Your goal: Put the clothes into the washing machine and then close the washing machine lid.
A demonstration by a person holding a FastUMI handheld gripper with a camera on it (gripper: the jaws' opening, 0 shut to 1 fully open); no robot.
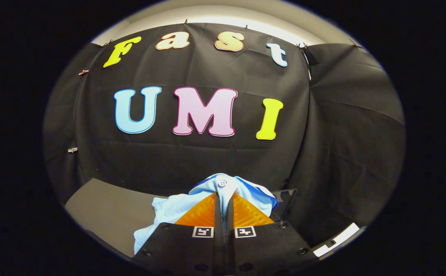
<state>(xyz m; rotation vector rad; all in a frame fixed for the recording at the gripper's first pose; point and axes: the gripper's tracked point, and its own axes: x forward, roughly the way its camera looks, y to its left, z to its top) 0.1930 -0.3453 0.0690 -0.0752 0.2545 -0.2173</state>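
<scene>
One garment here, a light blue shirt (177, 209), soft and crumpled, with darker blue trim along one folded edge on its right and a single white button (222, 183) showing at the very top of the bunch. The gripper (223, 199) has its two fingers drawn almost together, only a thin slit between them, and the cloth is pinched right in that slit: both fingers press on the shirt. The fabric bulges up just past the fingertips and spills down on the left of the fingers in a loose fold, hanging over the near part of the grey tabletop (104, 207). On the right, just beyond the fingers, a dark see-through panel (286, 201) with a straight top edge stands tilted, partly behind the shirt; whether it touches the cloth, I cannot tell. Far behind, the black cloth wall (207, 161) closes off the back and right. The tabletop stretches bare to the left, open room there.
</scene>
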